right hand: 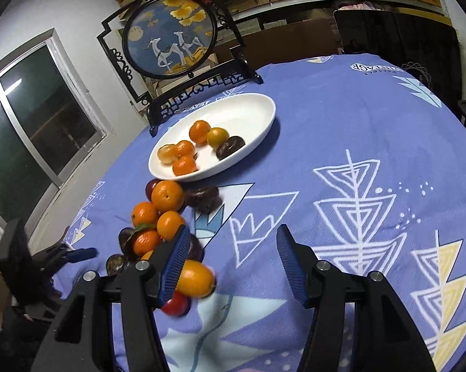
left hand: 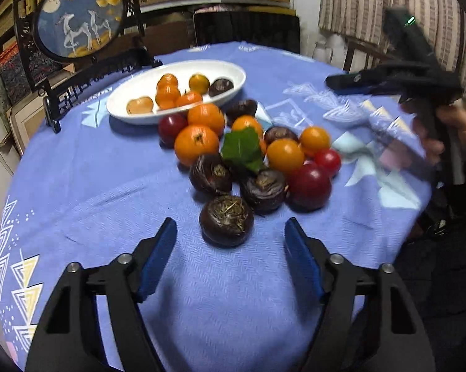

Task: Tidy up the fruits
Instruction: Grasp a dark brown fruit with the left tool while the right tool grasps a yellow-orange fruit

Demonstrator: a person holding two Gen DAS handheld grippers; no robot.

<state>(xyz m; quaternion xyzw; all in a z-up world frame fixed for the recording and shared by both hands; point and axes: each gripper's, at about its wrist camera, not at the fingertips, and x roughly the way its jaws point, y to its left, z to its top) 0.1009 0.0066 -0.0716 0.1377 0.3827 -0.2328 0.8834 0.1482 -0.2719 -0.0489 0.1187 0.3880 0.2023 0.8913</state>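
Fruits [left hand: 251, 155] heaped on the cloth [left hand: 93, 186], more in the dish [left hand: 233, 71] at 11 o'clock.
Left gripper [left hand: 229, 235] gapes wide by a chestnut [left hand: 226, 220]; right gripper [right hand: 233, 245] wide, empty.

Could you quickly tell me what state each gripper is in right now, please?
Left gripper: open, holding nothing, with a dark brown round water chestnut just ahead of its fingers.
Right gripper: open, holding nothing, above the blue patterned tablecloth.
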